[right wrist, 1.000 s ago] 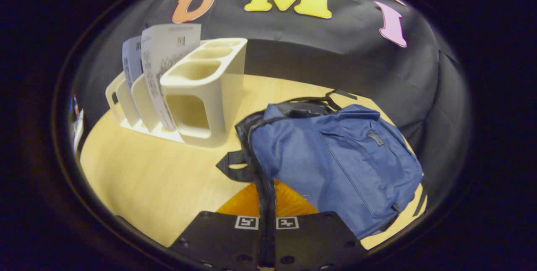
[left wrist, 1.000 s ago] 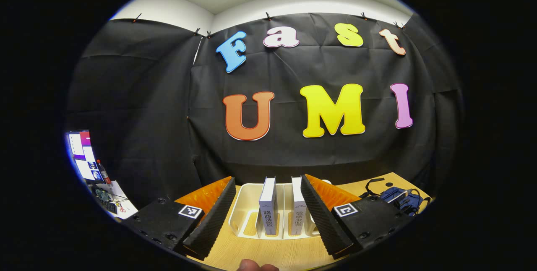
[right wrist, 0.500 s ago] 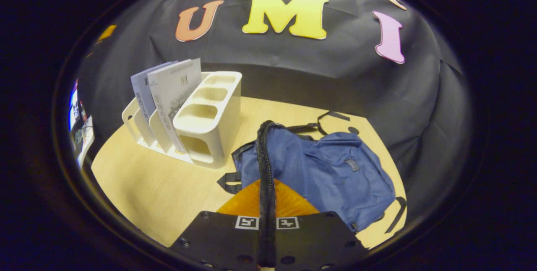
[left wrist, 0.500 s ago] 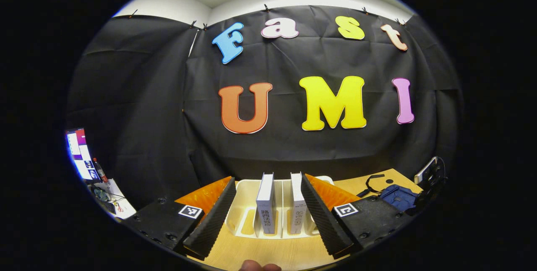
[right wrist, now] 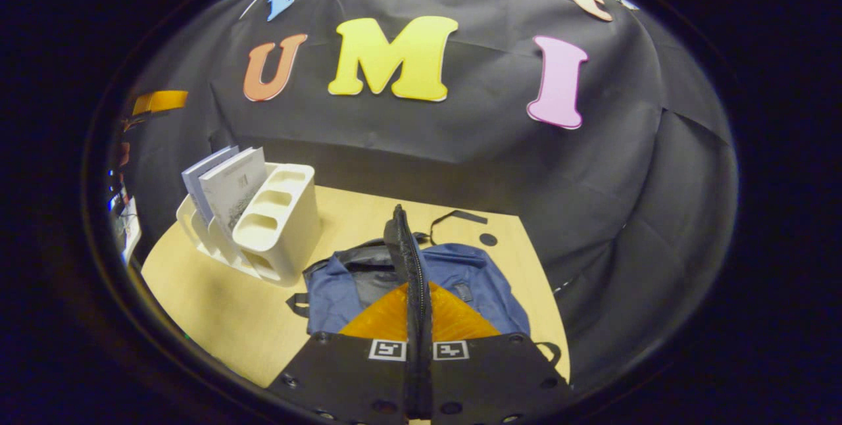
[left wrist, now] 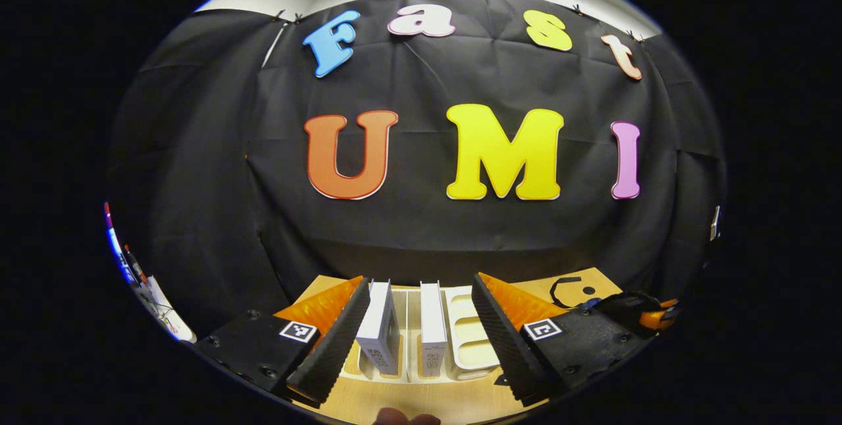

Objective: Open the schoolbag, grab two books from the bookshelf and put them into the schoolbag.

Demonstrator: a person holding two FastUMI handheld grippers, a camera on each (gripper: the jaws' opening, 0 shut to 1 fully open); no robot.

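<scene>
Left fingers (left wrist: 355, 339) spread at the bookshelf (left wrist: 470, 346), right fingers (right wrist: 409, 267) closed, empty; schoolbag (right wrist: 487, 287) open, both books (left wrist: 378, 326) unpacked.

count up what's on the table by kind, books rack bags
books: 2, left book and right book, both upright in the rack
bookshelf rack: 1
schoolbag: 1, blue, lying flat on the table
total: 4

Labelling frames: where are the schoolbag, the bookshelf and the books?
schoolbag (right wrist: 483, 280), right gripper view, blue front panel.
bookshelf (right wrist: 284, 222), right gripper view, its end wall.
books (left wrist: 433, 320), left gripper view, one book's spine.
</scene>
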